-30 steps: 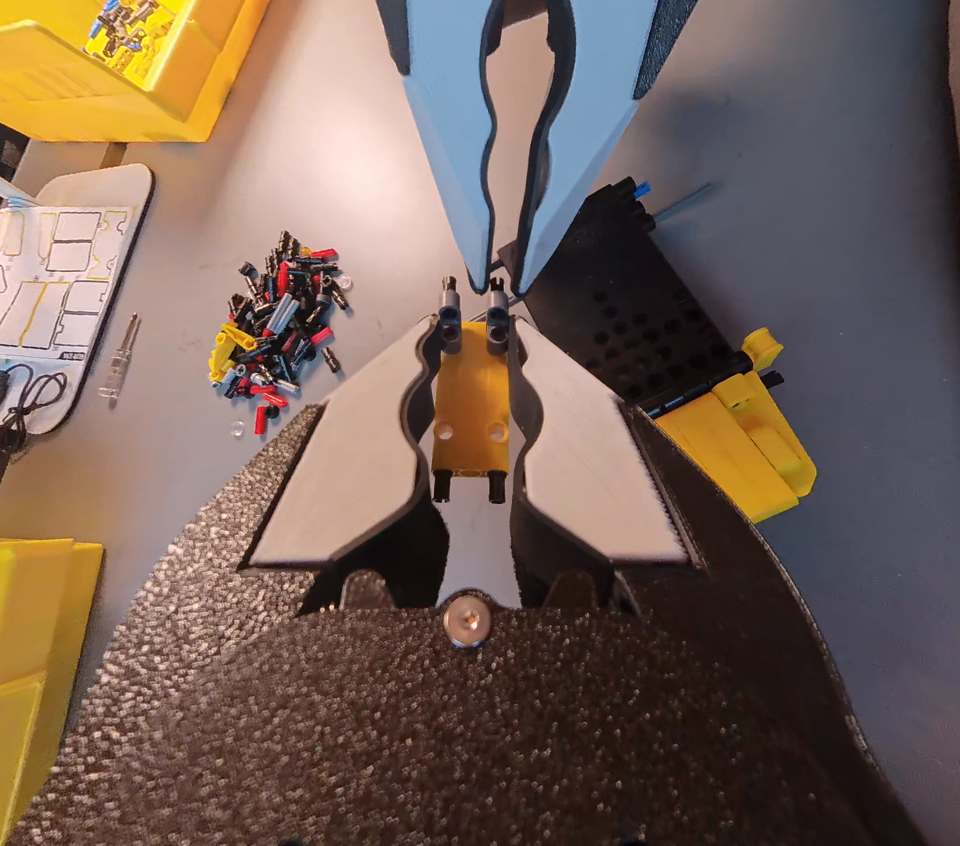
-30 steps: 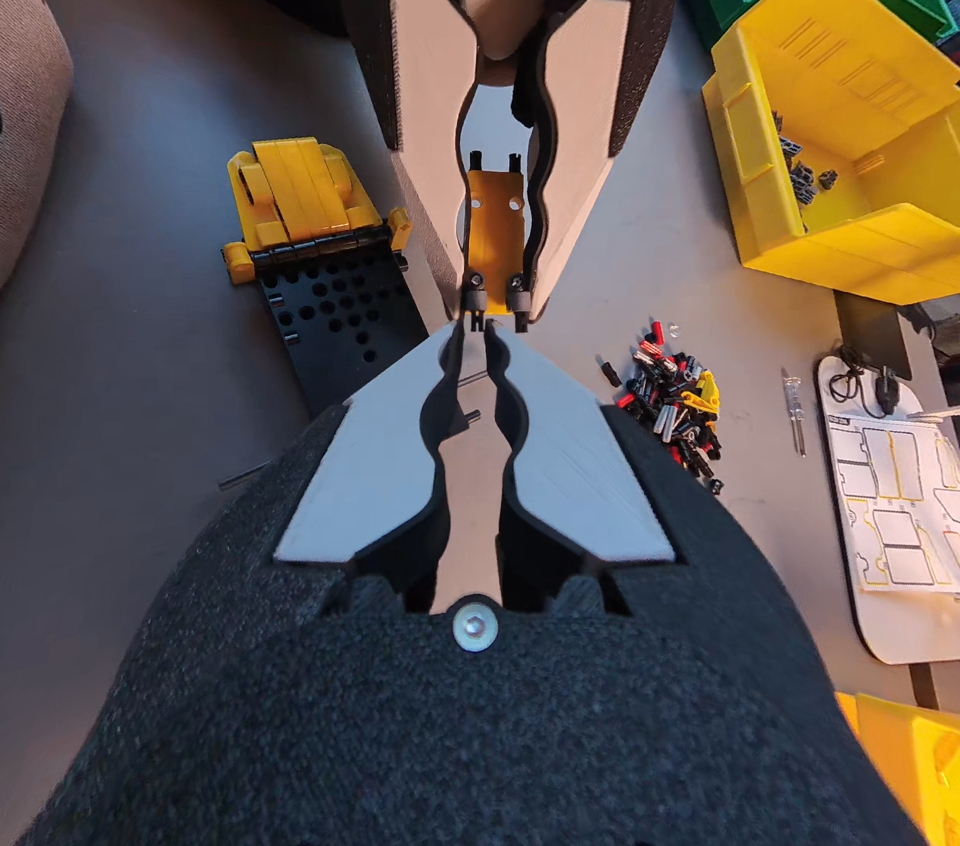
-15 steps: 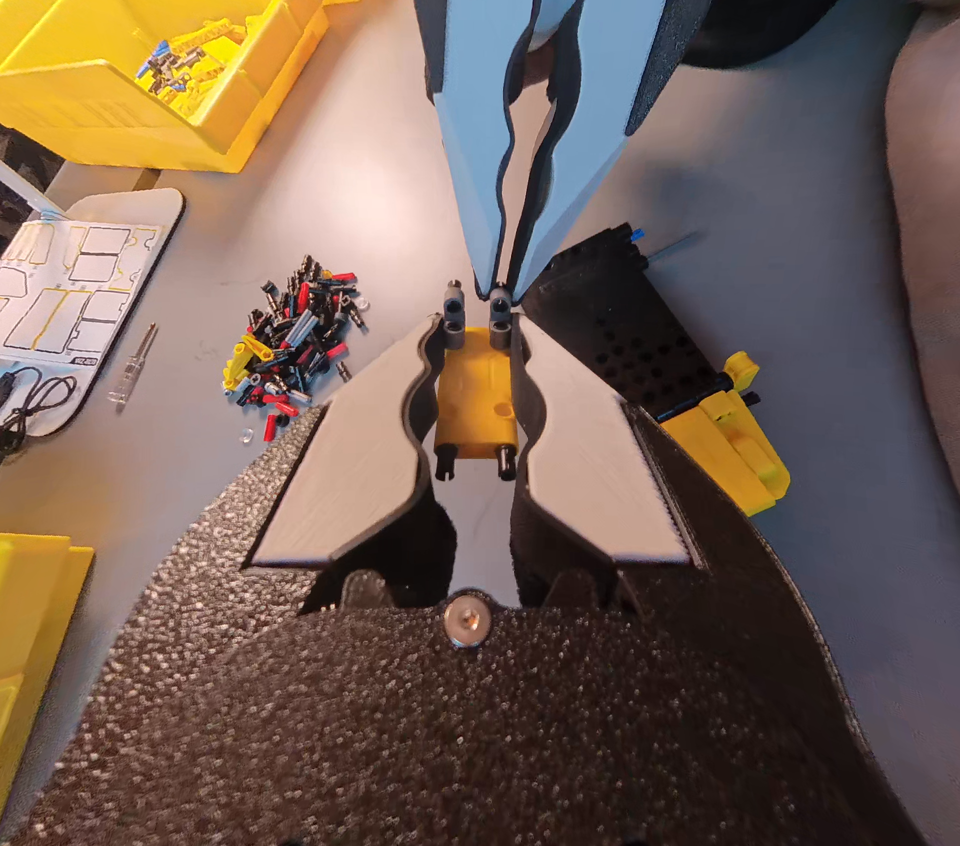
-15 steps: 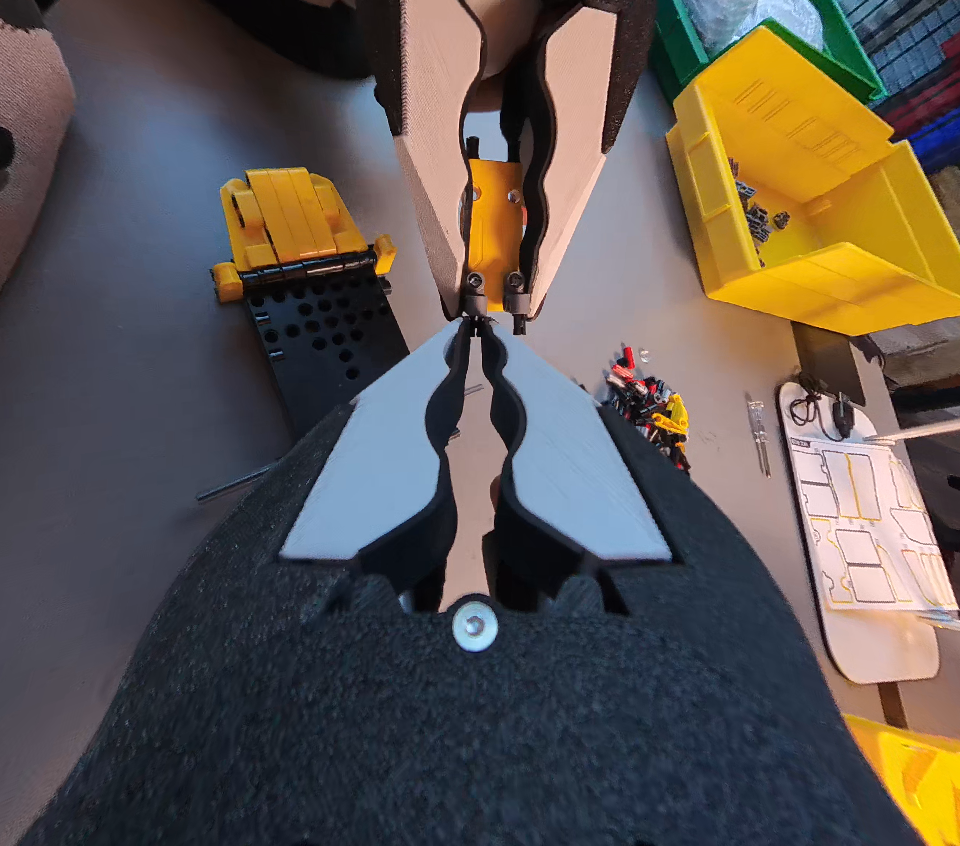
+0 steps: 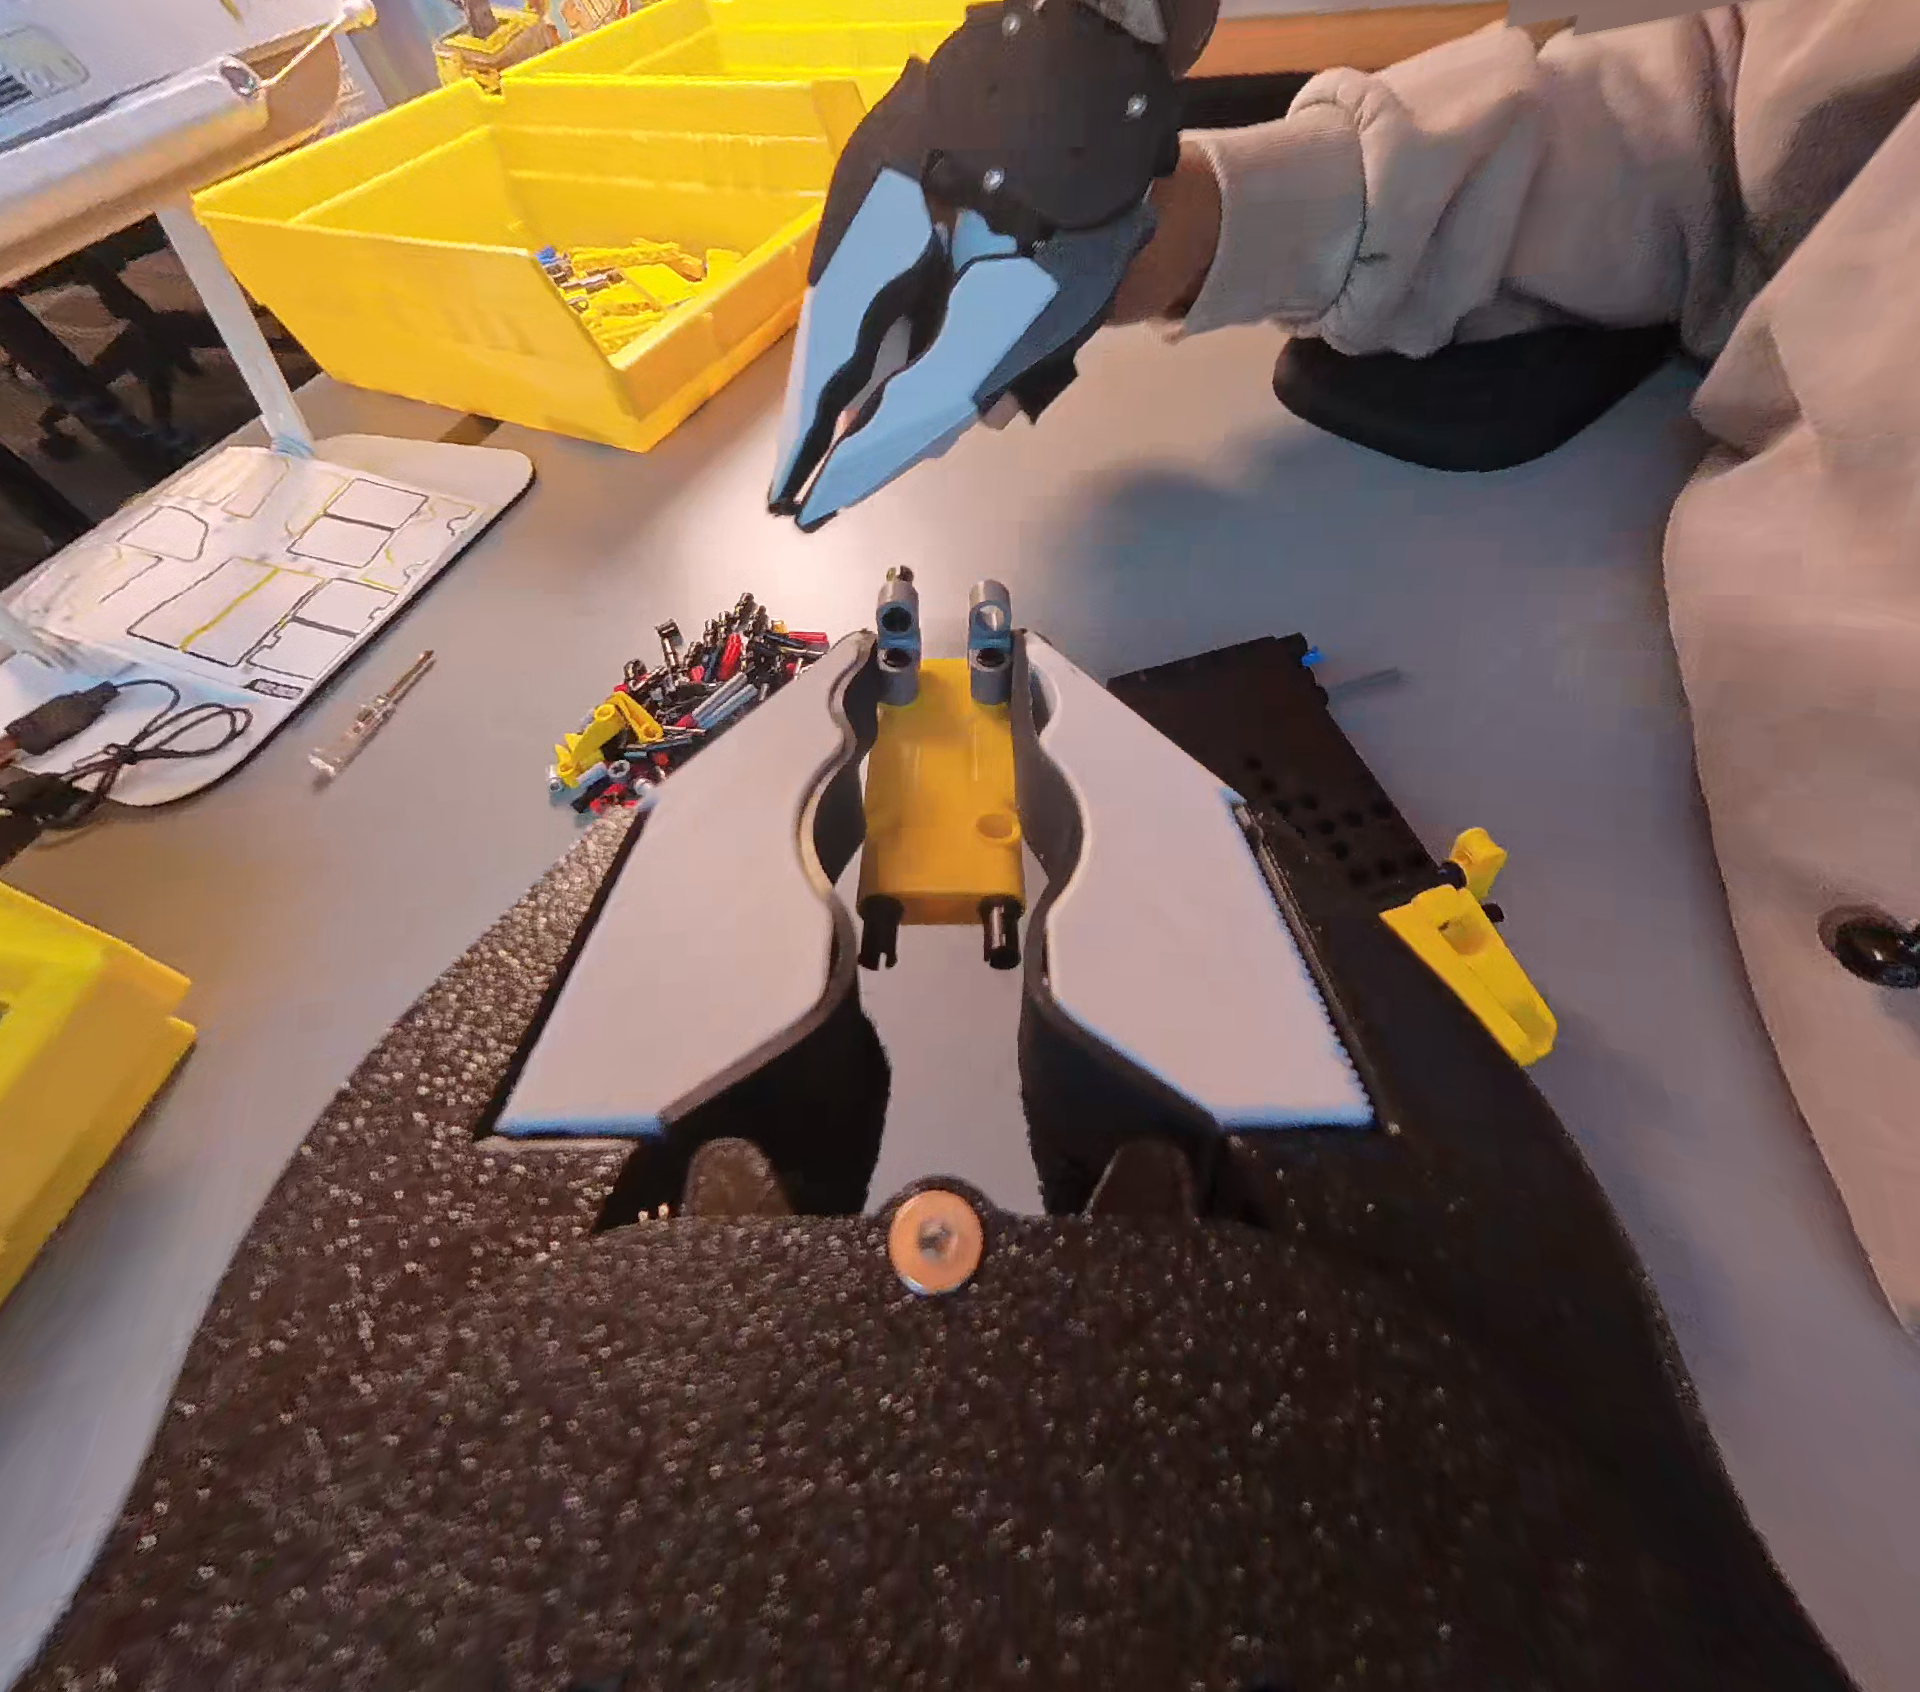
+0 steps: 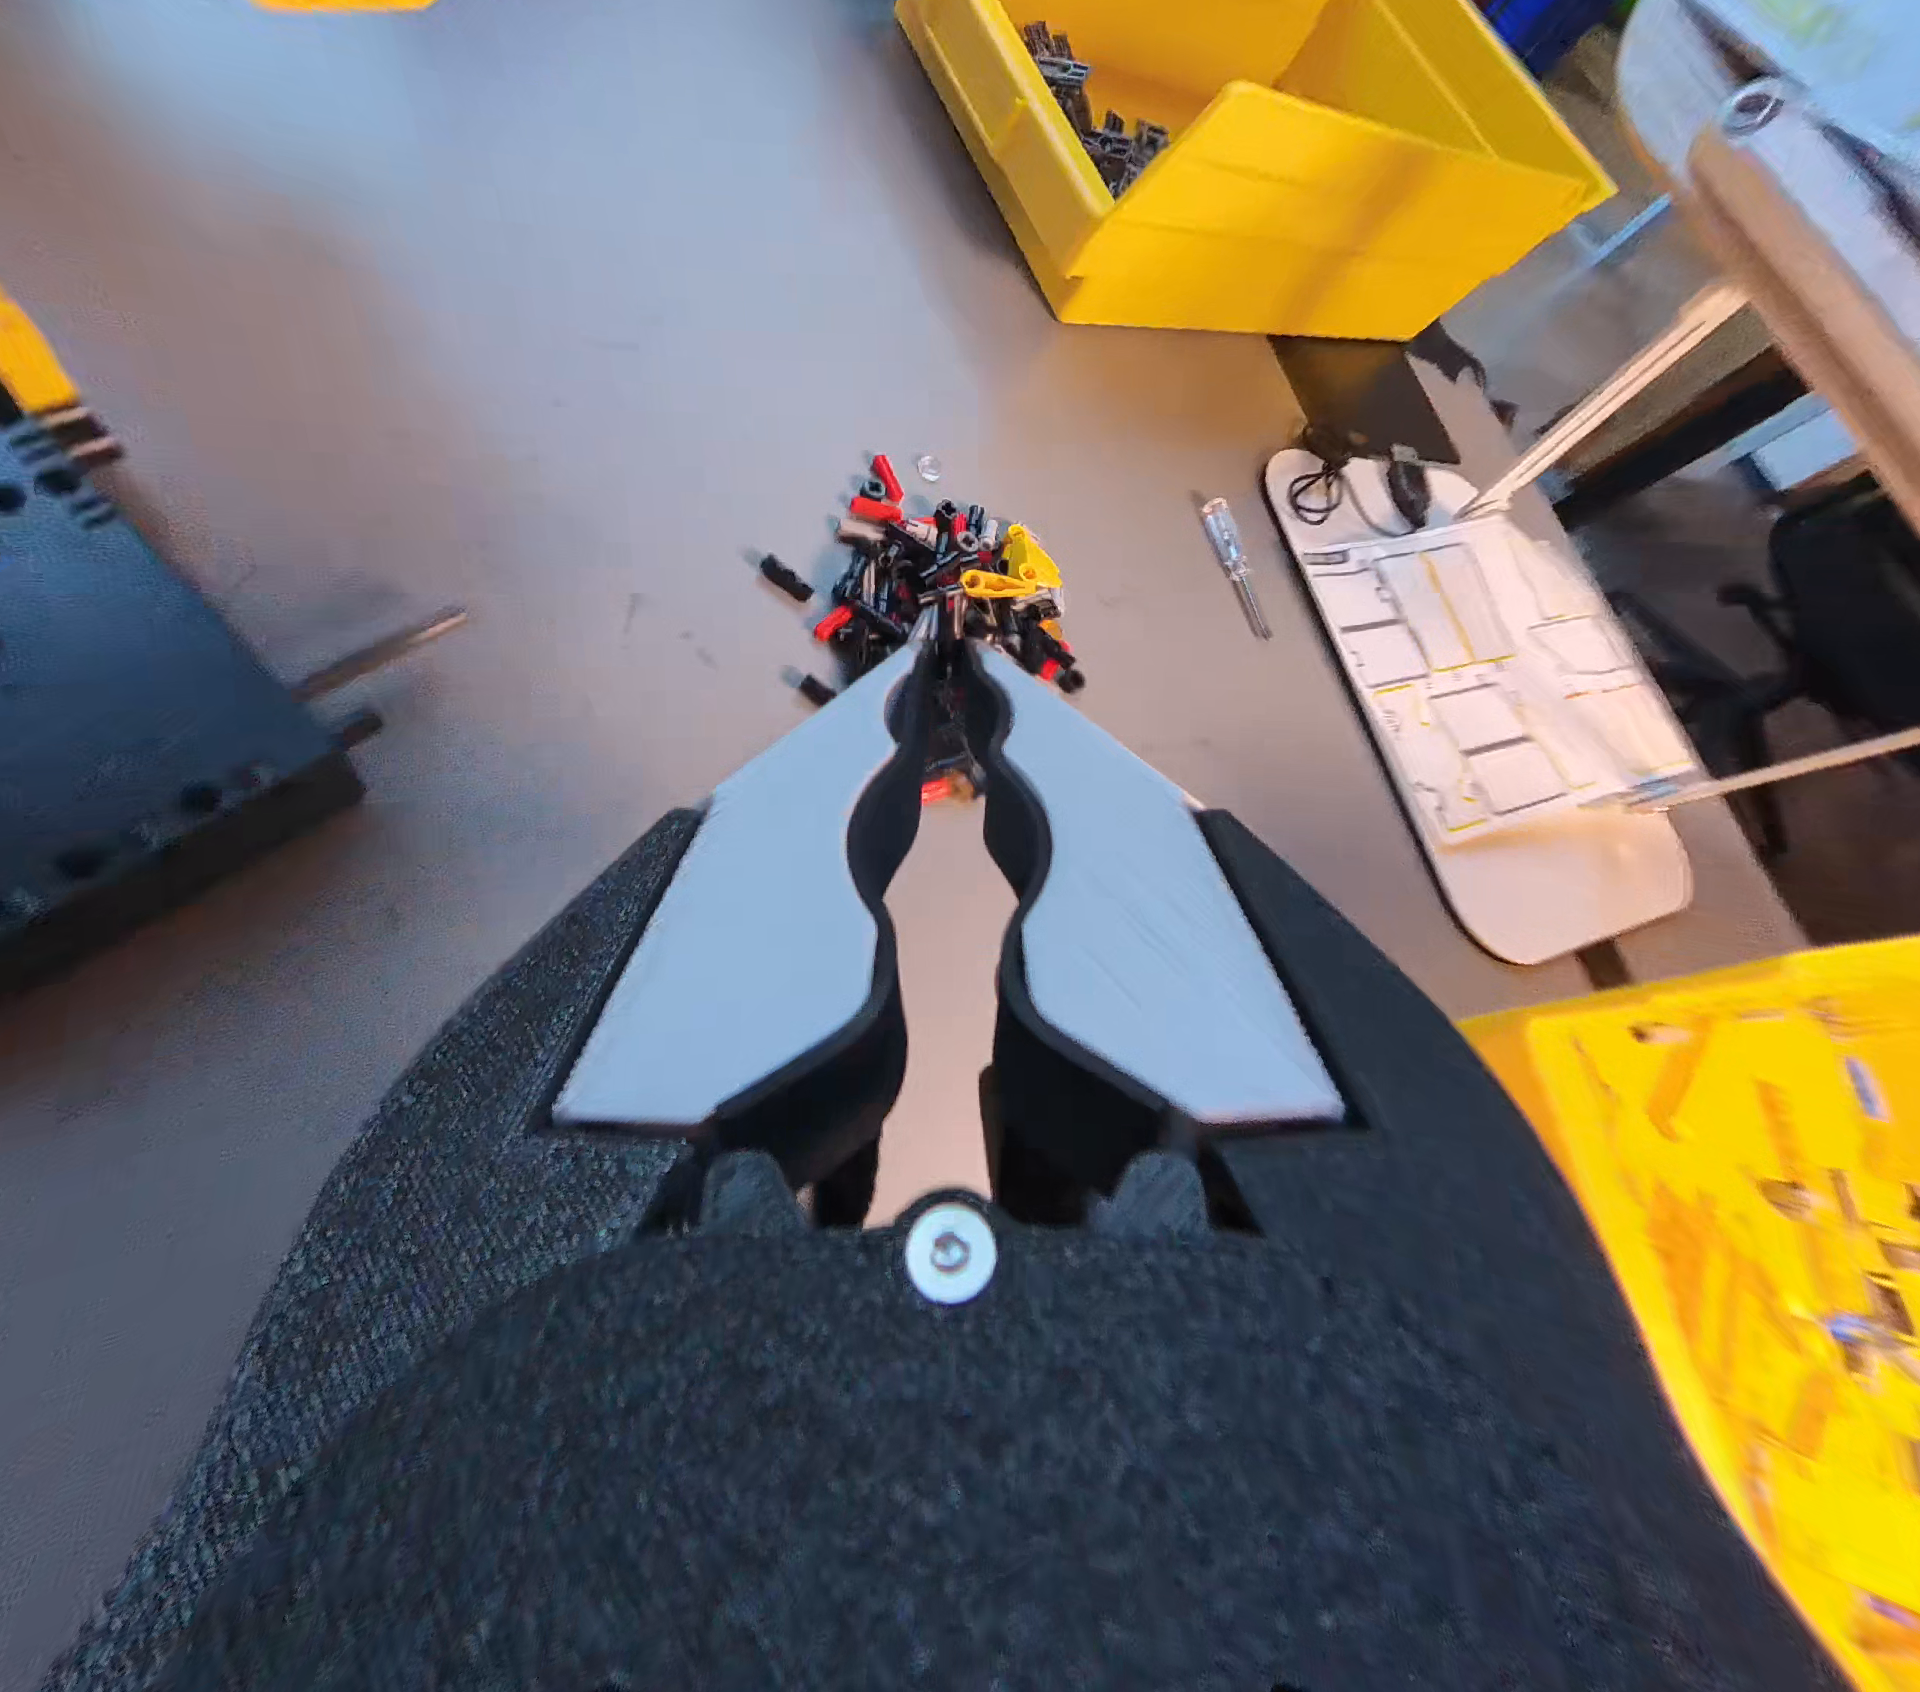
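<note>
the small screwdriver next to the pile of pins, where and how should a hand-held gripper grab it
Grip the clear handle, the thicker end that points away from the right hand-held gripper, not the thin metal shaft. The screwdriver lies flat on the grey table, alone between the pile of small pins and the white board, so come straight down, fingers across its width.

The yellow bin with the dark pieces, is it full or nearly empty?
Nearly empty: the yellow bin holds only a small cluster of dark pieces; its bare floor shows.

Yellow block (image 5: 940,795), grey connectors (image 5: 900,637), yellow bins (image 5: 499,260).
</note>
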